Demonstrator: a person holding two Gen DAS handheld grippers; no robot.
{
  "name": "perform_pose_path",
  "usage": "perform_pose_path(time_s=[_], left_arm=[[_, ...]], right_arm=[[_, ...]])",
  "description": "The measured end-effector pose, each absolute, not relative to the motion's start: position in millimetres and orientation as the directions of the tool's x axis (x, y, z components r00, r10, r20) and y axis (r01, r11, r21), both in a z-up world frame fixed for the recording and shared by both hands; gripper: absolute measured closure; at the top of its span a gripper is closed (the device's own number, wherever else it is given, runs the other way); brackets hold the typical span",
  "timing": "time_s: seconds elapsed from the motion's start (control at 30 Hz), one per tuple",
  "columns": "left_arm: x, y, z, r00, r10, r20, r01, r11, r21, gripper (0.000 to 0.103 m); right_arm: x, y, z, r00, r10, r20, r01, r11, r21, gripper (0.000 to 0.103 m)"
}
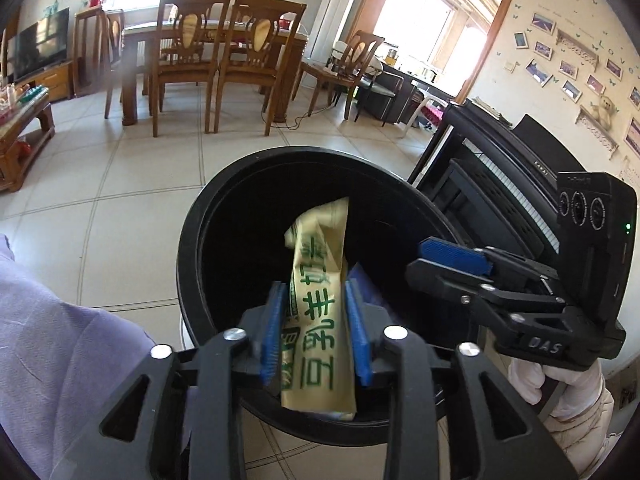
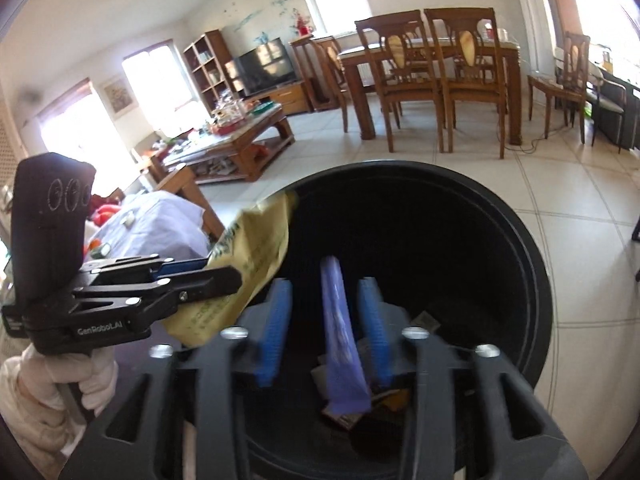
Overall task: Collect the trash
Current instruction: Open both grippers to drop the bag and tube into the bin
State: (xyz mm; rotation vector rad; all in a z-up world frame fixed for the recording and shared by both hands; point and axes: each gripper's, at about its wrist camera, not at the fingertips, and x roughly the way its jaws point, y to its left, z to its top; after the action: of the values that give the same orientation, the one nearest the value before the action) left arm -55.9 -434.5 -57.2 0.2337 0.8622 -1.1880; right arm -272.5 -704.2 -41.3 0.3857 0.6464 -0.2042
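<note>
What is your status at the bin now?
Left gripper open, yellow wrapper loose between its fingers. Right gripper open, purple wrapper loose inside. Both over black bin, mouth unobstructed.

A yellow wrapper [image 1: 318, 312] with green print is seen upright over the black bin [image 1: 224, 184], at its 6 o'clock edge. A purple wrapper [image 2: 340, 336] is pictured on end above scraps [image 2: 424, 320] inside.

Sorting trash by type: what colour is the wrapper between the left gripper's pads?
Pale yellow with green print, clearest in the left wrist view.
</note>
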Motion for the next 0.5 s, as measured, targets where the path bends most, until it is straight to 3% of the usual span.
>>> perform_pose_path(time_s=[0.03, 0.13, 0.3, 0.4, 0.5], left_arm=[[-59.0, -437.1, -57.0, 0.114, -0.713, -0.692, 0.879, 0.397, -0.264, 0.048], [-61.9, -431.6, -52.0, 0.142, -0.723, -0.676, 0.884, 0.400, -0.243, 0.034], [-64.7, -419.4, -41.4, 0.164, -0.740, -0.652, 0.891, 0.395, -0.224, 0.028], [-62.2, -404.0, -34.6, 0.195, -0.747, -0.635, 0.883, 0.416, -0.218, 0.018], [-57.6, -385.7, -28.2, 0.230, -0.748, -0.623, 0.871, 0.444, -0.211, 0.018]], right_arm=[[-274.8, -704.7, -42.8, 0.783, -0.071, -0.618, 0.308, 0.907, 0.286, 0.049], [-278.6, -706.8, -43.8, 0.784, -0.079, -0.616, 0.321, 0.901, 0.292, 0.049], [-281.1, -699.1, -41.1, 0.787, -0.089, -0.611, 0.320, 0.905, 0.281, 0.041], [-275.2, -690.6, -37.0, 0.787, -0.087, -0.611, 0.311, 0.911, 0.270, 0.039], [-263.4, -681.8, -30.4, 0.786, -0.088, -0.612, 0.303, 0.918, 0.257, 0.032]])
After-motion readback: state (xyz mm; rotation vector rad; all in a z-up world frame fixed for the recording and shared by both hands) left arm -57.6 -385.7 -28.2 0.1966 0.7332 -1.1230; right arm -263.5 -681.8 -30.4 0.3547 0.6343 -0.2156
